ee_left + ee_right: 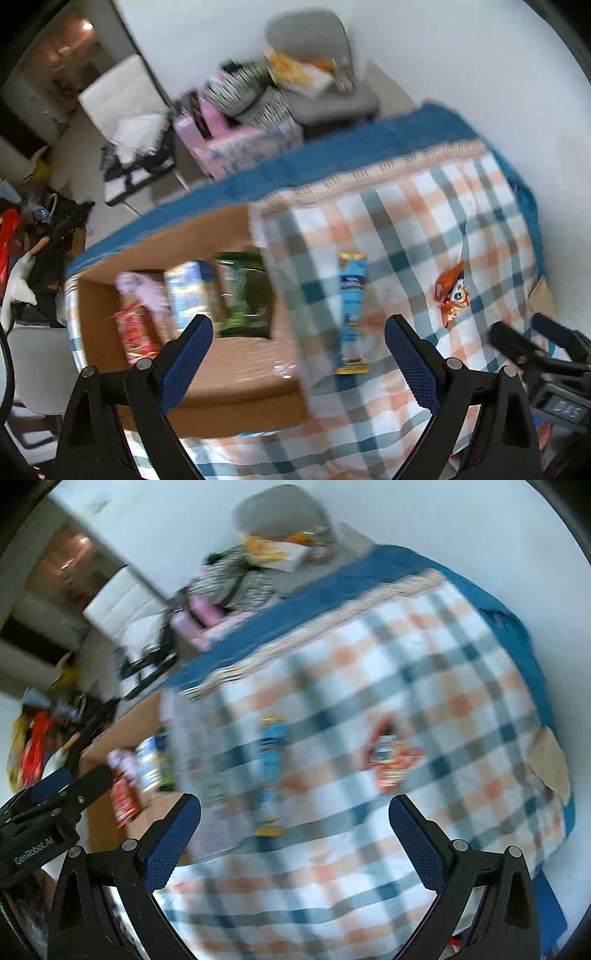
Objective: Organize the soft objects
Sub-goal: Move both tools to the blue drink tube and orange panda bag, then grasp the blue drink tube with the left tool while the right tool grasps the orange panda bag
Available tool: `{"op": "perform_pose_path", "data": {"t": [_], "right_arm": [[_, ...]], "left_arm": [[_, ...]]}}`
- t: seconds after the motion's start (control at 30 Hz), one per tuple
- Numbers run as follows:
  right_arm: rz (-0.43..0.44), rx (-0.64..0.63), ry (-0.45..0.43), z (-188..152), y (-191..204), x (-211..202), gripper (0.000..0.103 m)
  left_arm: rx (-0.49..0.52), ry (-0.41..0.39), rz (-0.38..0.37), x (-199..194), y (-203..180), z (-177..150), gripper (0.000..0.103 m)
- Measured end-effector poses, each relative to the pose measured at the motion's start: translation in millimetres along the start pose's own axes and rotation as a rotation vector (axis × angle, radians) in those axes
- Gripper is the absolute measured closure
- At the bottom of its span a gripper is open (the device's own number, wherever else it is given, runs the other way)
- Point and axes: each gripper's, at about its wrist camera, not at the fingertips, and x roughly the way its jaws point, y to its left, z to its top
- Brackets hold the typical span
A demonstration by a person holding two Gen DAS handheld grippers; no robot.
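A cardboard box (236, 384) stands on the checked cloth (424, 229) and holds a red packet (135, 332), a pink soft item (142, 291), a blue-white packet (190, 291) and a green packet (245, 295). A long blue snack packet (352, 310) and an orange snack packet (450, 291) lie on the cloth. My left gripper (297, 328) is open and empty above the box's right edge. My right gripper (295, 810) is open and empty above the cloth, near the blue packet (271, 771) and the orange packet (391, 764). The box (110, 812) also shows at the left of the right wrist view.
A blue cover (332, 147) lies under the cloth. Behind it stand a grey chair (325, 74) with bags, striped and pink bags (236, 110) and a white chair (122, 96). Floor clutter lies at the left. The right gripper's body (546, 369) is at the left wrist view's right edge.
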Motion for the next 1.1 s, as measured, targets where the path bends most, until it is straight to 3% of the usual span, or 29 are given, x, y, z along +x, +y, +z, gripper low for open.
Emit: {"op": "perform_pose_path", "data": {"t": [0.2,0.3,0.47,0.63,0.9,1.07,1.1], "right_arm": [[-0.040,0.064,0.088,25,-68,54,0.000],[-0.038,0.084,0.141,32,-82,85,0.000],[-0.016,0.112,0.212,38,-97,135,0.000],[0.007,0.144,0.258,43,-108,168,0.000],[0.030,0.154,0.304,47,-110,191,0.000],[0.039,0.166,0.322,50,-109,199,0.000],[0.042,0.169,0.328,50,-110,199,0.000]], "left_arm": [[0.039,0.188,-0.024,89,-50,23,0.008],[0.065,0.270,0.003,132,-67,25,0.014],[0.089,0.374,0.040,184,-81,20,0.014],[0.083,0.417,0.078,211,-82,15,0.014],[0.087,0.411,0.082,223,-87,17,0.015],[0.092,0.411,0.072,225,-95,25,0.031],[0.091,0.412,0.061,228,-94,29,0.041]]}}
